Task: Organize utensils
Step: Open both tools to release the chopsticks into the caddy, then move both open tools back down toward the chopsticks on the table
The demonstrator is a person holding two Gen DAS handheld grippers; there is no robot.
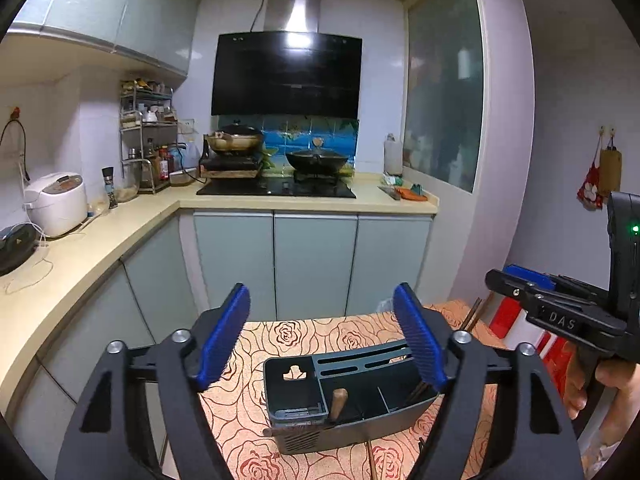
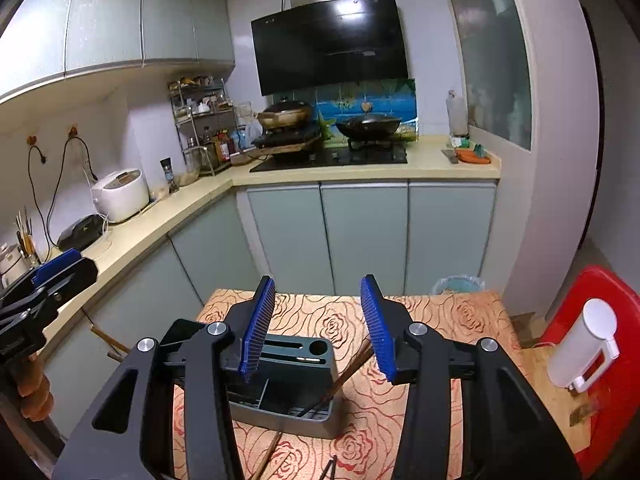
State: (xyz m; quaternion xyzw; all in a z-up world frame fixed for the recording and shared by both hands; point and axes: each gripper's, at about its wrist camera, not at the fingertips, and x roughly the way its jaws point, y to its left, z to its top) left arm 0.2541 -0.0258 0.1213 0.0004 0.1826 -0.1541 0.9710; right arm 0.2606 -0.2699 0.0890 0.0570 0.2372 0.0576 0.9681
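Observation:
A dark grey utensil holder with several compartments stands on a small table with a rose-patterned cloth. A wooden handle sticks up from its middle compartment, and chopsticks lean in the right one. My left gripper is open and empty above the holder. In the right wrist view the holder sits below my open, empty right gripper, with chopsticks leaning out of its right end. More sticks lie on the cloth in front. The right gripper also shows in the left wrist view.
A red chair with a white device stands right of the table. A beige L-shaped counter carries a rice cooker, spice rack and stove with a wok. A bin sits behind the table.

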